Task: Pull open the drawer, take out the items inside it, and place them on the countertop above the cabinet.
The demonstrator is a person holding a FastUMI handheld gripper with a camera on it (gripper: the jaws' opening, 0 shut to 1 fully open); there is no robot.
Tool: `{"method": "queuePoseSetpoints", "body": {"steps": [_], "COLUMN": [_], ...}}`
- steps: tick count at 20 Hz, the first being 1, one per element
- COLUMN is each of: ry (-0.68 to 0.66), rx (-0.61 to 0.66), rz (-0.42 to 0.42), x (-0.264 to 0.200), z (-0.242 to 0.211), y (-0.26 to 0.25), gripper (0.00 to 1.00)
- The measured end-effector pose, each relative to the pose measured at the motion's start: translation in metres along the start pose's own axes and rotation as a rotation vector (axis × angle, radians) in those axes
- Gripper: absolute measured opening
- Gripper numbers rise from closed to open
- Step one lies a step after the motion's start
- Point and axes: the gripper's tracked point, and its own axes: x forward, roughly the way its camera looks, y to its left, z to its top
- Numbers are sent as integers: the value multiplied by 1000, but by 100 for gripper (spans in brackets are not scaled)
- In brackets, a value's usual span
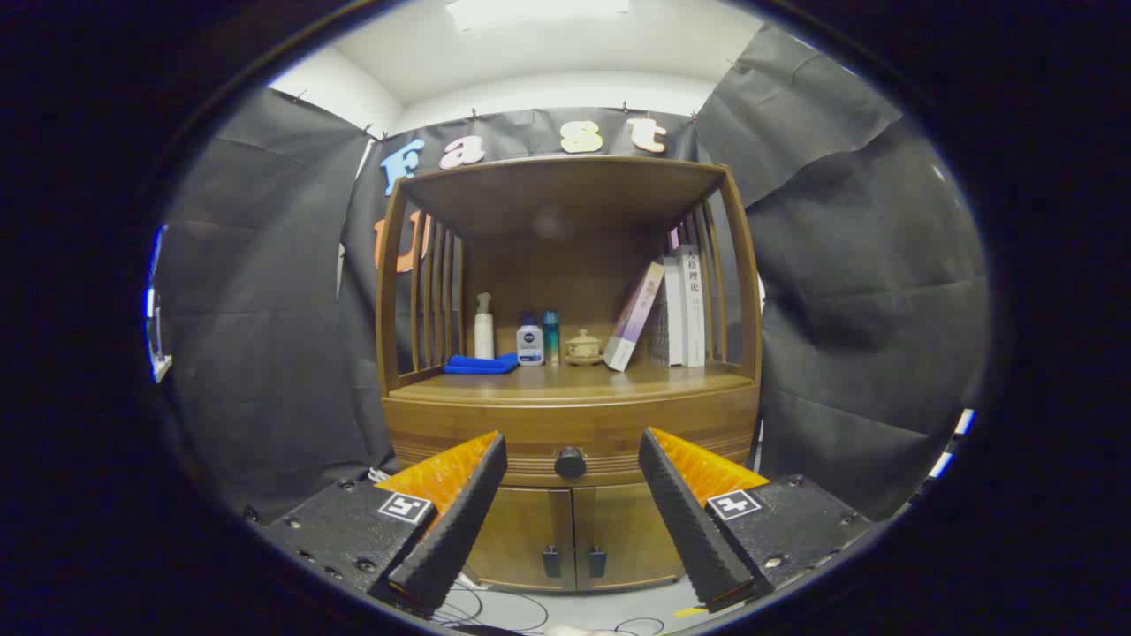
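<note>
The two-finger gripper (pixel 573 446) hung with its fingers spread wide and nothing between them, facing a curved brown wooden cabinet (pixel 573 415). The cabinet's shut drawer (pixel 530 442), marked by a round dark knob (pixel 570 463), sat beyond the fingertips at 12 o'clock, its contents hidden. On the wooden countertop (pixel 574 382) above stood, from 10 o'clock round to 2 o'clock, a folded blue cloth (pixel 481 363), a white pump bottle (pixel 483 327), a small white bottle with a blue cap (pixel 529 344), a slim teal bottle (pixel 551 336), a small lidded beige pot (pixel 583 347) and leaning white books (pixel 676 309). The two lower doors (pixel 574 534) were partly covered by the fingers.
</note>
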Motion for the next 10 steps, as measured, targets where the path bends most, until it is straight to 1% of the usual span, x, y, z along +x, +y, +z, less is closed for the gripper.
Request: {"method": "queuePoseSetpoints", "body": {"steps": [2,10], "ry": [-4,39], "rx": [2,-10], "rz": [3,17], "x": [-2,5], "z": [1,-18], "y": [3,14], "gripper": [99,99]}}
